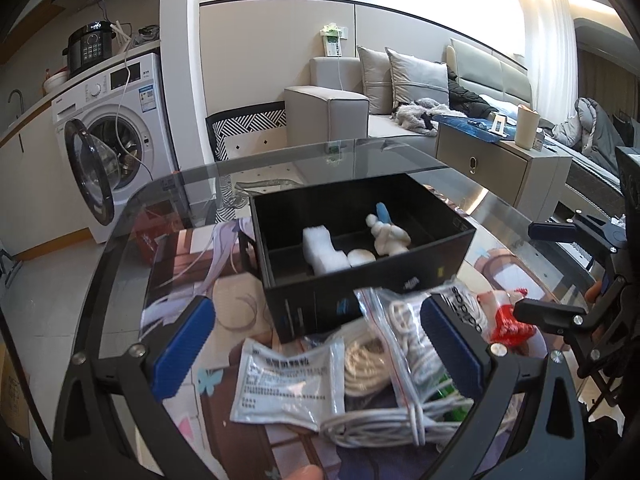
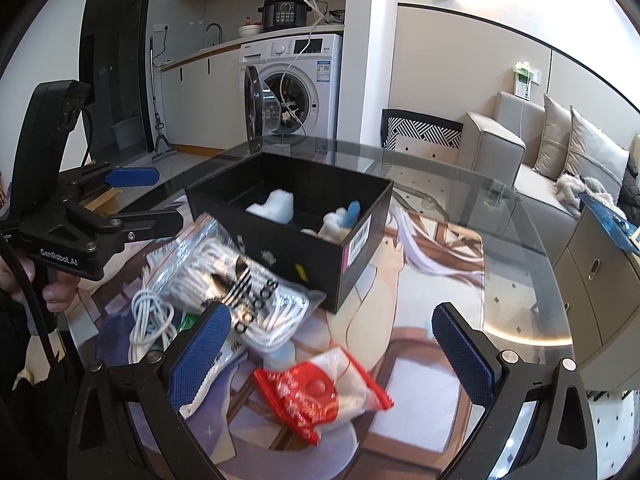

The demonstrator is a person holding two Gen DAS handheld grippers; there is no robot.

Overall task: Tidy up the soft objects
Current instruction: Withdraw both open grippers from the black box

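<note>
A black box (image 1: 360, 248) stands open on the glass tabletop (image 1: 400, 160), on a printed mat (image 2: 420, 280) with an anime drawing. Inside the box lie a white foam block (image 1: 324, 248), a small white round piece (image 1: 362, 257) beside it, and a white plush figure (image 1: 388, 236) with a blue part. In the right wrist view the box end wall carries a white barcode label (image 2: 357, 242), too small to read.

Just in front of the box lies a clear zip bag (image 2: 240, 284) holding white cord, printed with the three-stripe logo and the word "adidas". A loose white cable (image 2: 150, 326) lies coiled beside the bag, on the side away from the box. A flat white sachet (image 1: 288, 384) with lines of Chinese print, unreadable here, lies in front of the box near the bag. A red and white packet (image 2: 320, 392) with white characters lies on the mat, in front of the box and near the bag.

The left gripper (image 1: 316, 356) hovers over the sachet and bag, its blue fingers (image 1: 184, 344) wide apart and empty. The right gripper (image 2: 336, 356) hangs above the red packet, fingers (image 2: 466, 350) likewise spread and holding nothing. In the right wrist view the left gripper's body reads "GenRobot.AI".

Behind the box stands a washing machine (image 2: 296, 88), door open, with a black cooker (image 2: 285, 11) on top.
</note>
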